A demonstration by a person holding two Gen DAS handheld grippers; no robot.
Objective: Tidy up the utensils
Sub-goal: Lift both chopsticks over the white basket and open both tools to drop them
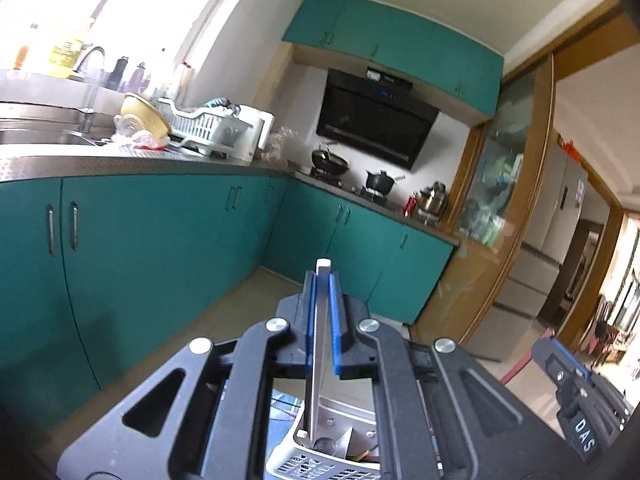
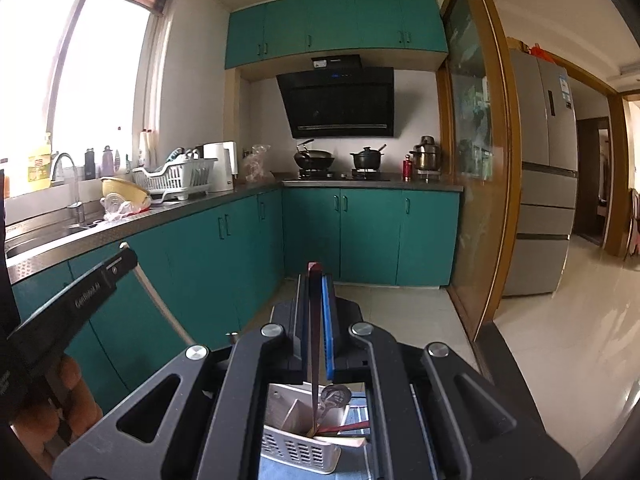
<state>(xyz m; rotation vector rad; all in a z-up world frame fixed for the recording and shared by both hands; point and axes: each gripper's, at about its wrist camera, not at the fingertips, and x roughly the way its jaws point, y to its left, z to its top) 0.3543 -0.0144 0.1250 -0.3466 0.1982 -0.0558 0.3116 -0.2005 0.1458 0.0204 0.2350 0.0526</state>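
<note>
My left gripper [image 1: 323, 280] is shut on a flat steel utensil handle [image 1: 318, 360] with a white tip, which hangs down into a white slotted utensil basket [image 1: 304, 462] below it. My right gripper [image 2: 318, 280] is shut on a thin dark red utensil handle [image 2: 315, 360] that reaches down into the same white basket [image 2: 296, 450]. The basket holds a metal spoon [image 2: 334, 398], red chopsticks [image 2: 348, 426] and a steel blade. The left gripper's black body [image 2: 76, 304] shows at the left of the right wrist view.
Teal cabinets [image 2: 224, 256] run along the left and back under a steel counter. On it are a sink [image 1: 44, 136], a white dish rack [image 2: 176, 178], a yellow bowl, a kettle, a wok [image 2: 314, 158] and a pot. A fridge [image 2: 544, 168] stands at the right.
</note>
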